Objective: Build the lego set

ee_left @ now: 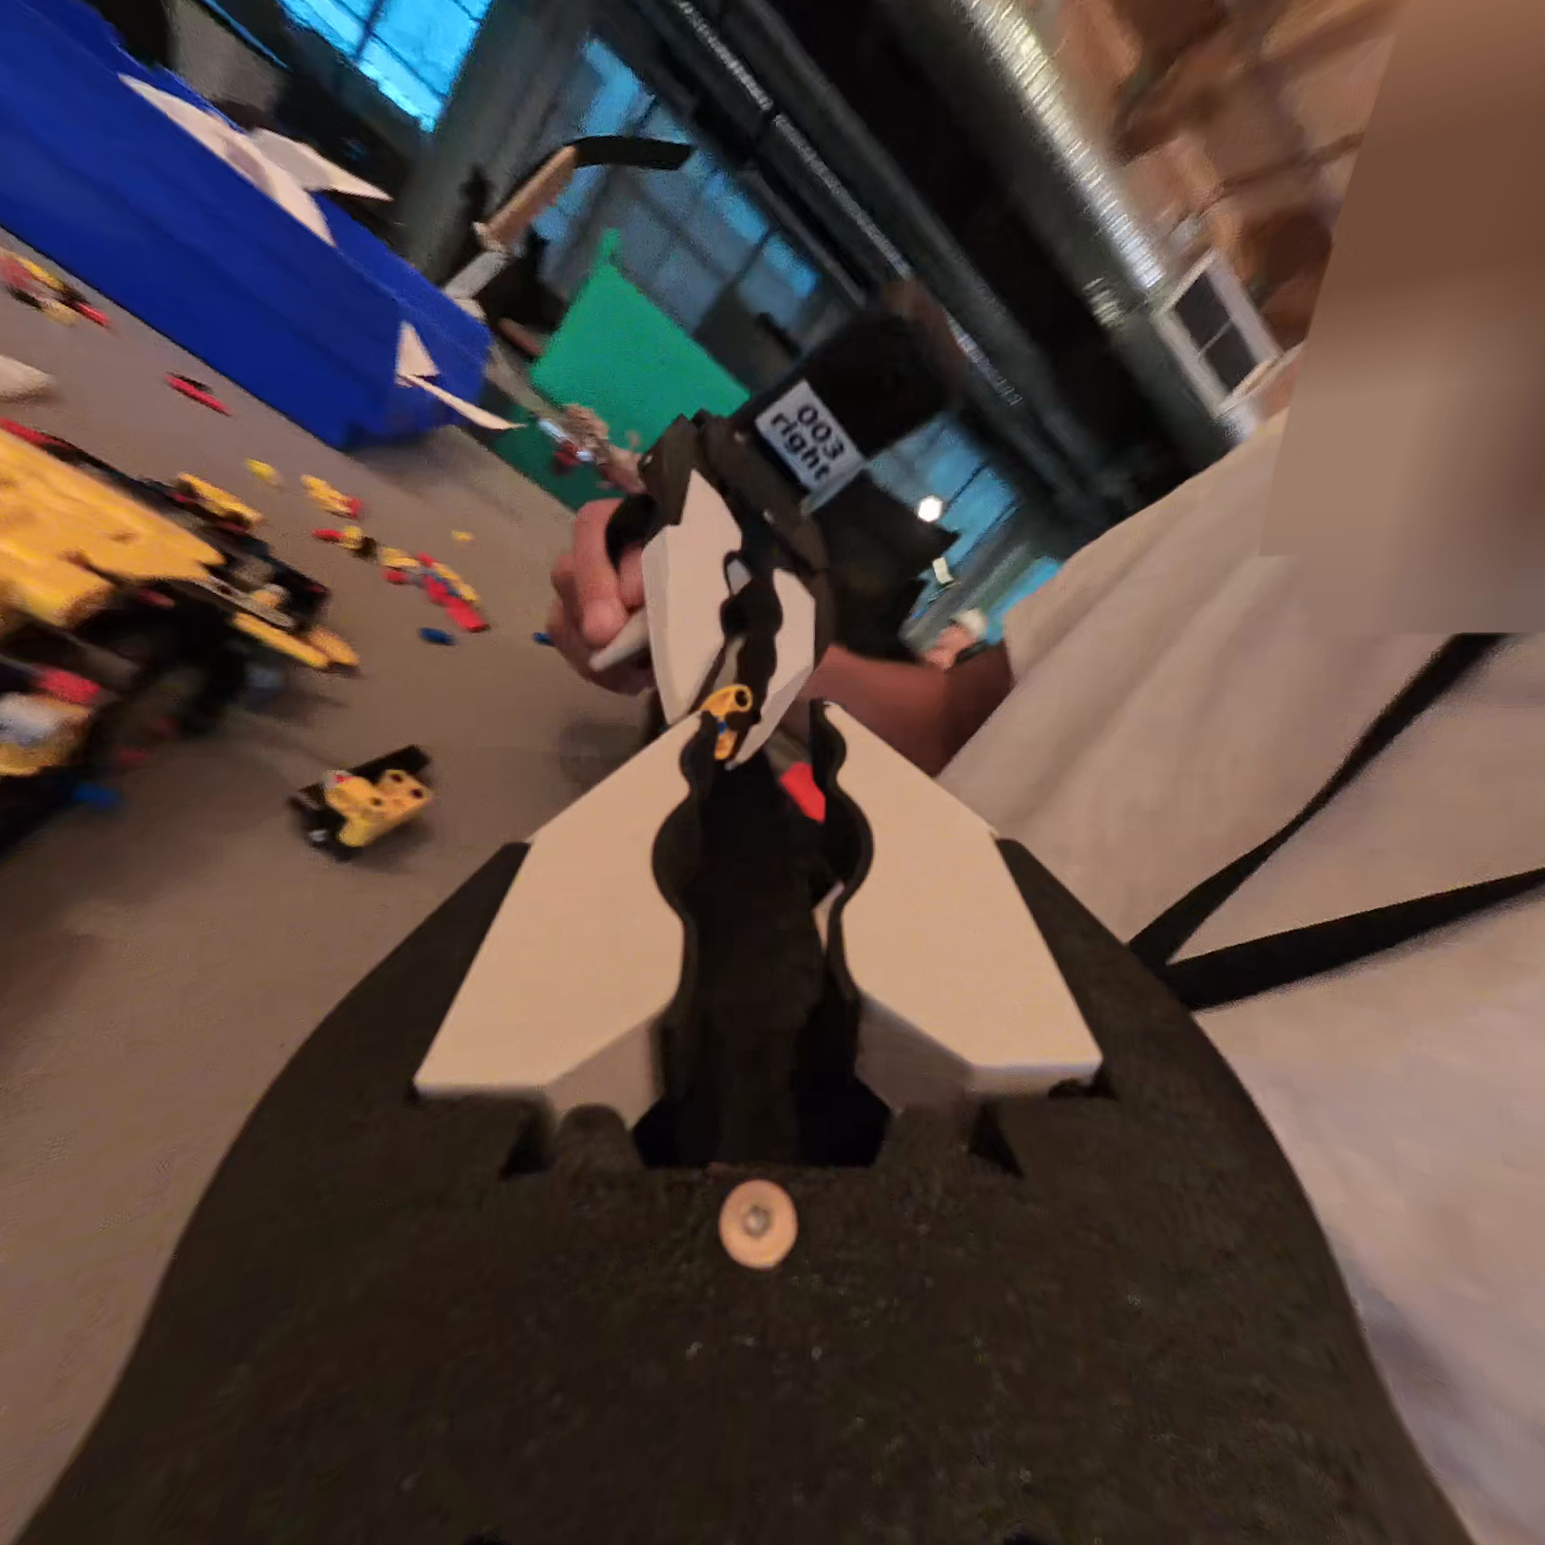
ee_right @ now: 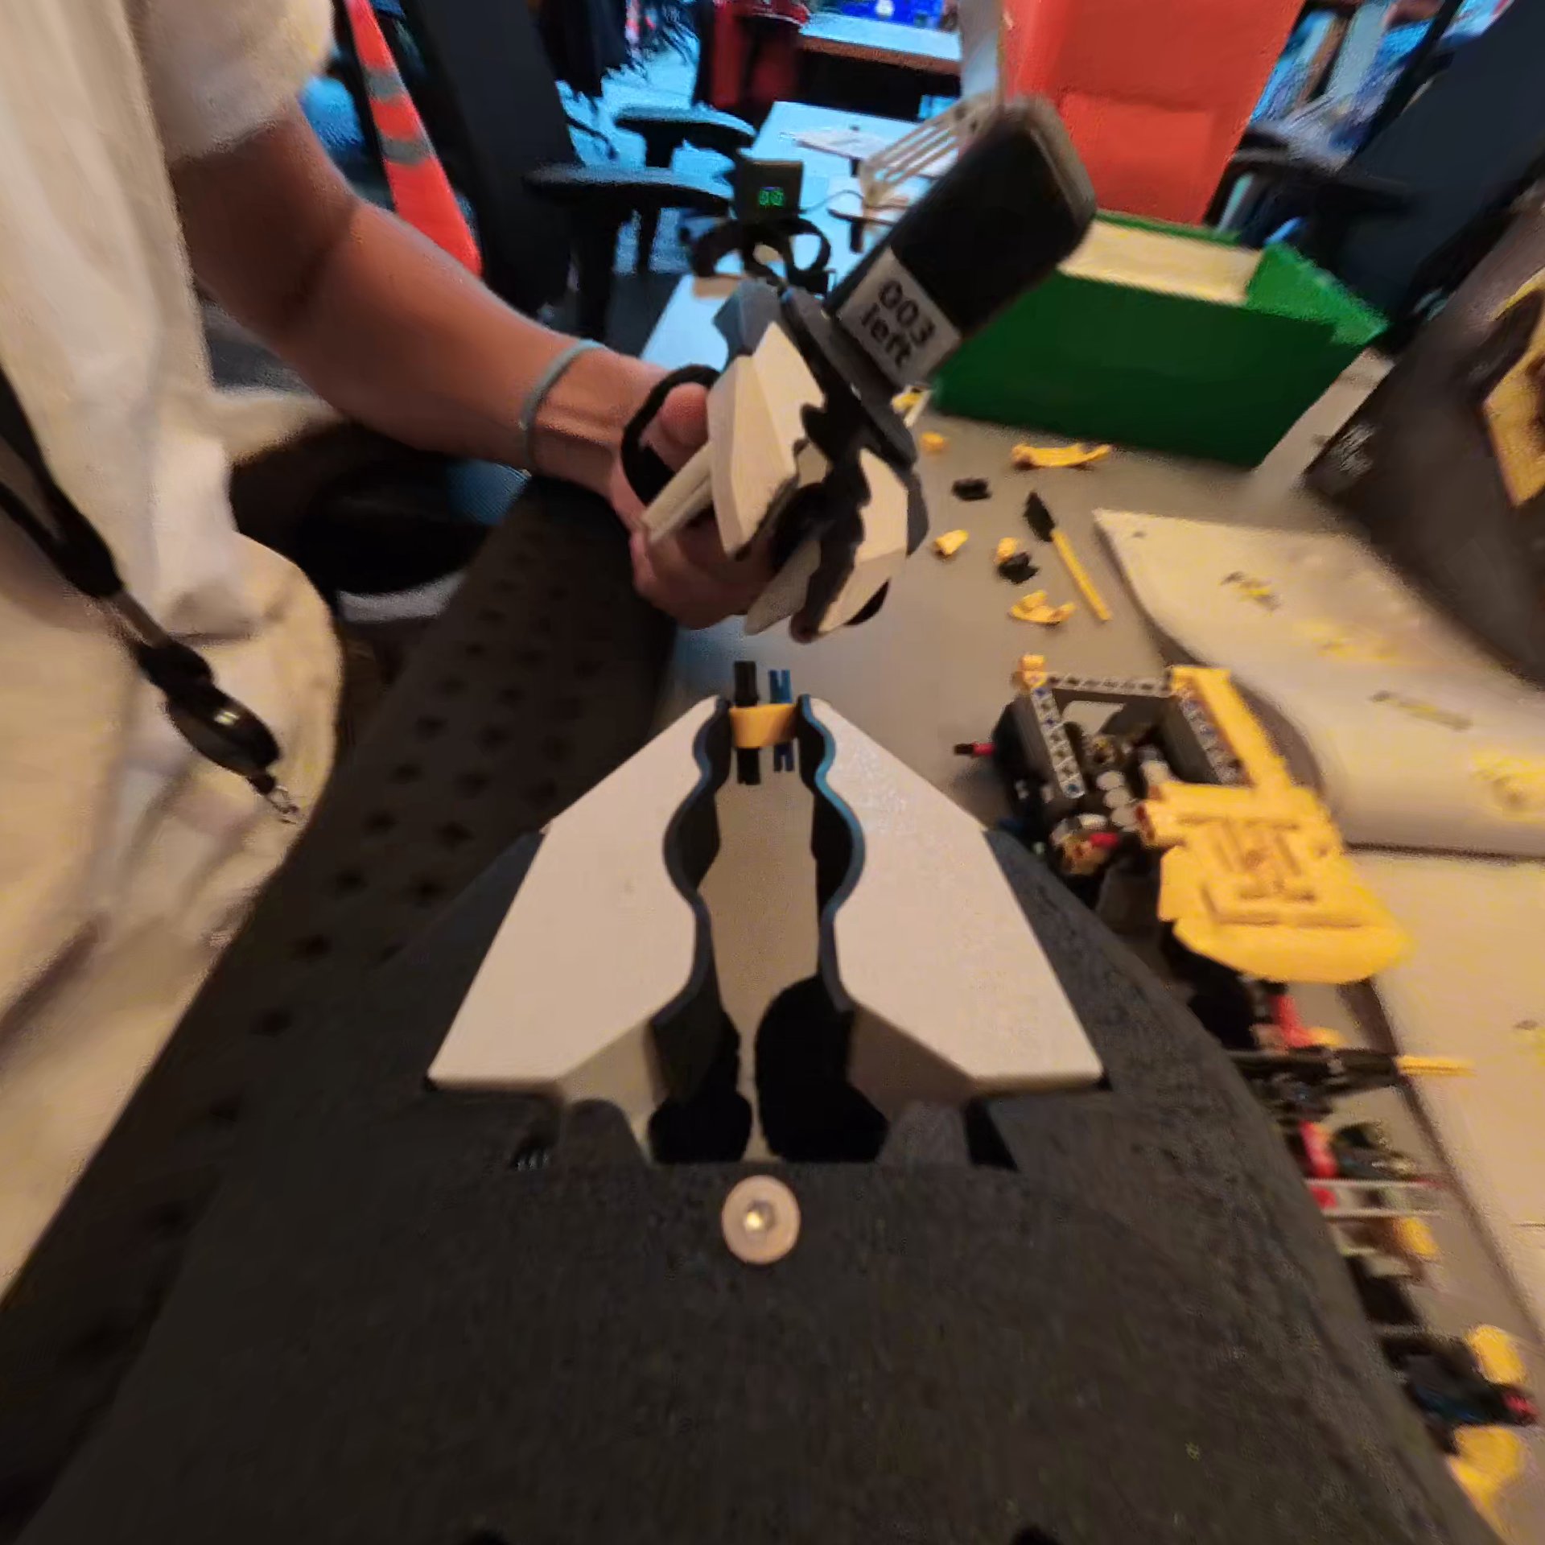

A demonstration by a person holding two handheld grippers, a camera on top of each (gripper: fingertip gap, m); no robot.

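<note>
**Small yellow piece gripped in the right tongs, left tongs facing it**

The right tongs (ee_right: 765, 727) are clenched on a small yellow piece (ee_right: 759, 724) at their very tips; a black pin (ee_right: 744, 679) and a blue pin (ee_right: 782, 685) stick through it, pointing toward 12 o'clock in the right wrist view. In the left wrist view the same piece (ee_left: 729, 709) shows pinched at the tip of the right tongs (ee_left: 736, 719), which come down from 12 o'clock and nearly meet the tips of the left tongs (ee_left: 757, 736).

The left tongs are drawn close, with only a narrow gap between the fingers; whether they grip anything I cannot tell. A red bit (ee_left: 804, 790) shows just inside the gap, by the right-hand finger. From the right wrist view, the left tongs (ee_right: 823, 614) hang just past the yellow piece toward 12 o'clock, apart from it, held by a hand (ee_right: 677, 543).

On the grey tabletop (ee_right: 945, 660), a half-built yellow and black model (ee_right: 1187, 828) lies at 3 o'clock, with loose yellow and black pieces (ee_right: 1037, 577) beyond it toward 1 o'clock. A green box (ee_right: 1170, 368) sits farther back.
</note>
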